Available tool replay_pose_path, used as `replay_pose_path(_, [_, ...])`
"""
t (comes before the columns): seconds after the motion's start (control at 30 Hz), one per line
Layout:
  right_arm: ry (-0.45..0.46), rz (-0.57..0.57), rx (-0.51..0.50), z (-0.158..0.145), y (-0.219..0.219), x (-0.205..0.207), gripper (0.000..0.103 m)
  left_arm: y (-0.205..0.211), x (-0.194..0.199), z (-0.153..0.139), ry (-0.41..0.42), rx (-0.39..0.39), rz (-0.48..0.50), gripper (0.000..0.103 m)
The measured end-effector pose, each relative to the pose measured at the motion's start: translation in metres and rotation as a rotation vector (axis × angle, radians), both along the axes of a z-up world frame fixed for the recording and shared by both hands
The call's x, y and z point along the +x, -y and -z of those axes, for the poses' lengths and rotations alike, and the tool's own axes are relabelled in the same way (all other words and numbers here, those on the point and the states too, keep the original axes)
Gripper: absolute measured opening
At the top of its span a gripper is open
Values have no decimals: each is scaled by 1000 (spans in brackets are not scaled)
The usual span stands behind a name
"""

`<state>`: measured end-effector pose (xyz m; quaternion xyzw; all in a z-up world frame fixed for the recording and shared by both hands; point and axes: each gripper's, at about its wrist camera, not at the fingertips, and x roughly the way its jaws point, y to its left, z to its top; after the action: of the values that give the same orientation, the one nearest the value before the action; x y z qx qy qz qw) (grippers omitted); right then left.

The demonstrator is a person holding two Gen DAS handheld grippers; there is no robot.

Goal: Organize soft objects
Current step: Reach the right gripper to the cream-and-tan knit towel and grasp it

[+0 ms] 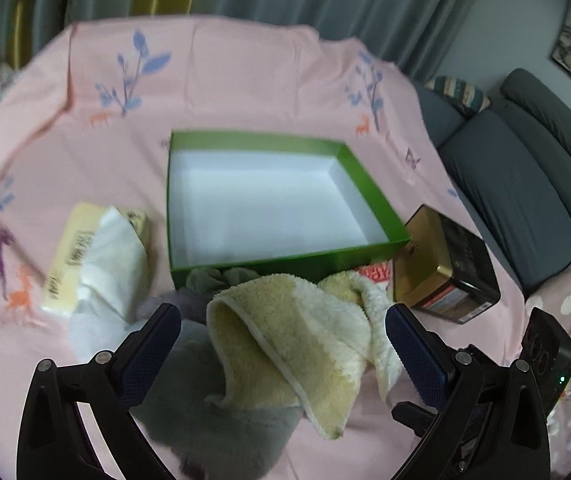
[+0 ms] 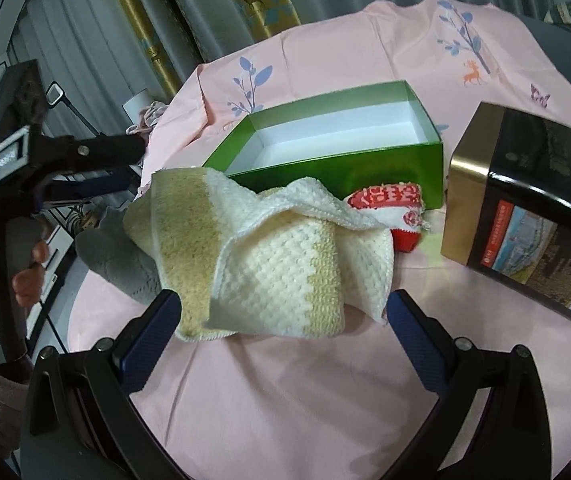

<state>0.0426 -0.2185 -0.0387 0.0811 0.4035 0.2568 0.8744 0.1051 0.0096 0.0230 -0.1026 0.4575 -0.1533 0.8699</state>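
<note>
Through my left wrist camera, my left hand-held gripper [image 1: 283,334] hangs with fingers apart over the yellow-and-white towel [image 1: 293,344], which lies on a grey cloth [image 1: 221,420] at the near edge of the pink-covered worktop [image 1: 245,80]; the one green box [image 1: 269,200] behind them holds nothing, so I judge the sorting barely begun. Through my right wrist camera, my right hand-held gripper [image 2: 283,318] also gapes empty before that towel, and I count three soft things left outside: towel, grey cloth, one red-and-white knitted piece [image 2: 391,208], plus one black-and-gold tin [image 2: 521,208] near the right edge.
</note>
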Motion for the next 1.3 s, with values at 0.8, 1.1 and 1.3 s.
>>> replay_pose_path(0.8, [137,-89,74,-24,-10,-8,13,13,-35,-10,-17,-210,117,25])
replay_pose_path(1.1, [302,-106,30,-83,-10,-24,12,15,-49,-59,103,-222,131,26])
replay_pose_path(1.3, [228,-87,-50,-64,-7,-17,13,6,-42,-20,-26,-121,35,38])
